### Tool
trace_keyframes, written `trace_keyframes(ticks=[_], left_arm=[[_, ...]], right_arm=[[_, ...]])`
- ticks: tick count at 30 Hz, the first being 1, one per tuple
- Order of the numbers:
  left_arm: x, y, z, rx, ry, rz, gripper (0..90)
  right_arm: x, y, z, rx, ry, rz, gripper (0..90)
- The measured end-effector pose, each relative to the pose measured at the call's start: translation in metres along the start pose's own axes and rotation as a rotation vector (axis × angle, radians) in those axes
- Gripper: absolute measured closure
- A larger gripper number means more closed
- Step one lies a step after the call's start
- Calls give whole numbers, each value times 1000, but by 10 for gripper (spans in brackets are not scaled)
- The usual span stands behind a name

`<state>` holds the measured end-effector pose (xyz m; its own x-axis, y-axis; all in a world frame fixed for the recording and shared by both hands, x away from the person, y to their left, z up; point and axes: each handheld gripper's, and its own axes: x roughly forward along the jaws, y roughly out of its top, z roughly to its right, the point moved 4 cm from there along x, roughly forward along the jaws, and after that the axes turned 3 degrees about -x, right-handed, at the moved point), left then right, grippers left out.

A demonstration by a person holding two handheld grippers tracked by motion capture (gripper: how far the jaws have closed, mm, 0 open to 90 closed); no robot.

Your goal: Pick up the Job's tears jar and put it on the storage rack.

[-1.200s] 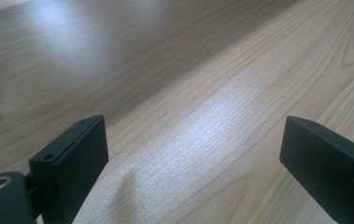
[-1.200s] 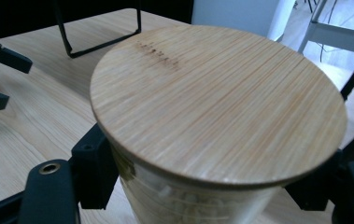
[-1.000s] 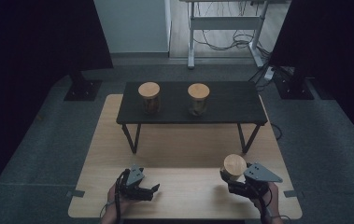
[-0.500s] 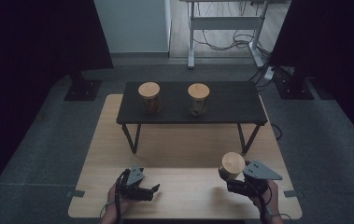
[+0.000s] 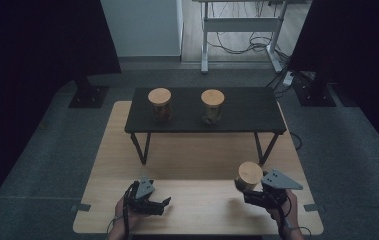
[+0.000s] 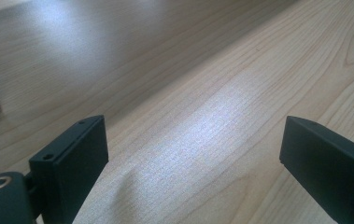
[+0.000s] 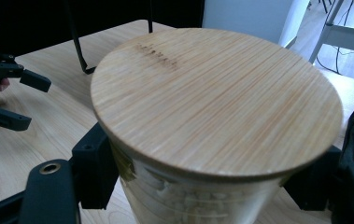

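Your right claw (image 5: 243, 187) is now clamped on the jar (image 5: 249, 176), its two black jaws pressed against the glass just under the bamboo lid (image 7: 212, 98). A second ago the jar sat a little farther from you and stood squarer; now it leans slightly toward your right hand, and the jaws have finished the last of their closing on it. That reads as the grip being settled, so the jar is probably ready to lift, though the high view is too dim to say whether its base is already off the tabletop (image 5: 197, 210).

Your left claw (image 5: 163, 205) rests well to the left of the jar, jaws wide and nothing between them but bare wood, unchanged over the second.

Ahead of both claws stands the low black table (image 5: 247, 112), carrying two like jars: one ahead of your left claw (image 5: 160, 105), the other beside it (image 5: 212, 106), nearer your right claw's line. The free space to the right of that pair looks like the likely spot for yours. Keep the squeeze steady; the glass may slip.
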<state>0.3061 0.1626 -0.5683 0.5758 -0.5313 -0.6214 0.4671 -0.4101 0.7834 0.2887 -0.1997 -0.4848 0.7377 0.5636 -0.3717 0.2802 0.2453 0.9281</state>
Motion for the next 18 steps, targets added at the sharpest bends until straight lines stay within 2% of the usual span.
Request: trace_keyframes(ticks=[18], left_arm=[[0,0,0,1,1,-1,76]], right_arm=[[-2,12,2,-12,-1,20,247]])
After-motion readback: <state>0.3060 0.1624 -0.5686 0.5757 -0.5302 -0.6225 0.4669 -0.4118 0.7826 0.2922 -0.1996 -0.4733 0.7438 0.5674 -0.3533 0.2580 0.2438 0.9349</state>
